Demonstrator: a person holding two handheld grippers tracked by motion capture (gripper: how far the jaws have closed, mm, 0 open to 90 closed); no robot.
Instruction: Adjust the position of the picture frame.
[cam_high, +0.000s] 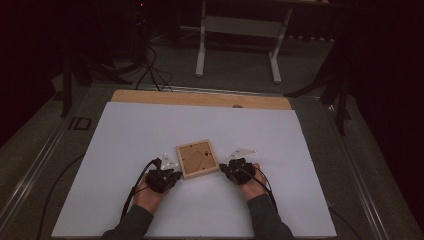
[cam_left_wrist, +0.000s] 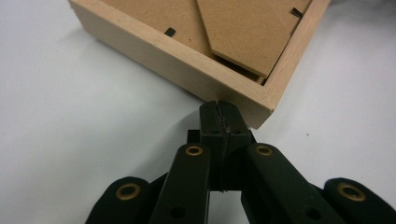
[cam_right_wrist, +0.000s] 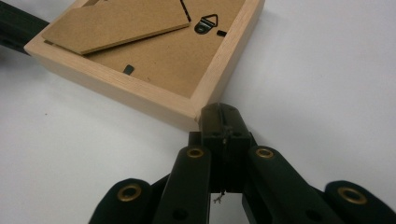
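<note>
A small wooden picture frame (cam_high: 197, 159) lies face down on the white sheet, its brown backboard and stand leg upward. My left gripper (cam_high: 172, 172) is shut, with nothing between its jaws, its tip touching the frame's near left corner (cam_left_wrist: 261, 109). My right gripper (cam_high: 225, 169) is shut too and empty, its tip against the frame's near right corner (cam_right_wrist: 194, 112). A black metal hanger (cam_right_wrist: 205, 24) sits on the backboard (cam_right_wrist: 154, 60). The left gripper (cam_left_wrist: 219, 109) and the right gripper (cam_right_wrist: 219, 112) each show their pads pressed together.
The white sheet (cam_high: 125, 150) covers a wooden tabletop (cam_high: 200, 97). Cables (cam_high: 132, 192) trail from both grippers toward the near edge. Beyond the table stand a white table frame (cam_high: 237, 35) and dark stands on the floor.
</note>
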